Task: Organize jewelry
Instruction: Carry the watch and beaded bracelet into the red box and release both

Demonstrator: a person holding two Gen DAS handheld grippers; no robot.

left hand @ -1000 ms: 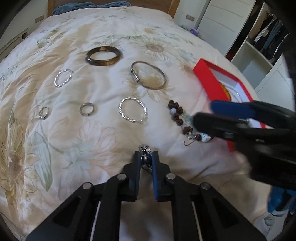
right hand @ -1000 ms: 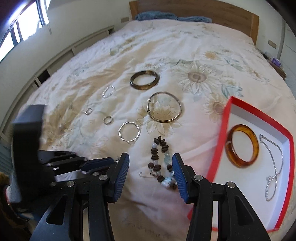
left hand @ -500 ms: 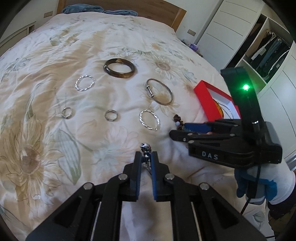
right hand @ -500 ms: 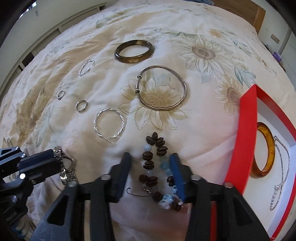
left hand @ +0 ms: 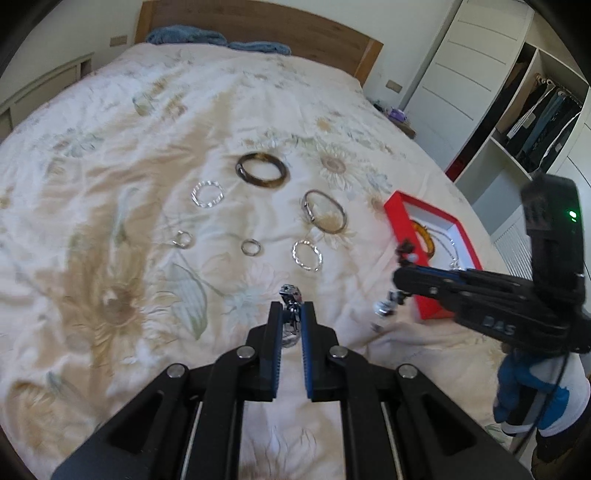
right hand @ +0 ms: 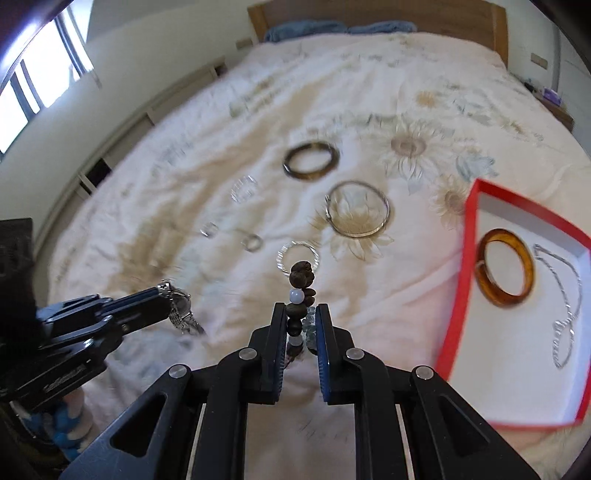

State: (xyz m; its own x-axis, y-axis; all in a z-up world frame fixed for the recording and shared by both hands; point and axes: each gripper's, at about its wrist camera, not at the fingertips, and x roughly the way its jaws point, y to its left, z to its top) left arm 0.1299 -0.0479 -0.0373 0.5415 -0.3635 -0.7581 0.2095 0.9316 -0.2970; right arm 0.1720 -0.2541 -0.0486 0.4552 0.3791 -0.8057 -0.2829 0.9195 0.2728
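My left gripper [left hand: 291, 312] is shut on a silver watch [left hand: 290, 295] and holds it above the floral bedspread; the right wrist view shows the watch [right hand: 181, 308] hanging from its jaws. My right gripper [right hand: 301, 314] is closing its jaws on a brown and pale beaded bracelet [right hand: 302, 278], lifted clear of the bed, its ends dangling [left hand: 384, 304]. To the right lies a red box [right hand: 466, 258] holding an amber bangle [right hand: 504, 273] and a silver chain [right hand: 565, 295].
On the bedspread lie a dark bangle [left hand: 262, 170], a thin silver bangle [left hand: 325, 216], two twisted silver hoops [left hand: 208, 194] [left hand: 307, 255] and two small rings [left hand: 251, 246] [left hand: 181, 239]. A wooden headboard [left hand: 325, 35] stands behind, wardrobes [left hand: 458, 85] to the right.
My right gripper came down over the beaded bracelet, closed on it and lifted it off the bed. My left gripper rose with the watch still in it.
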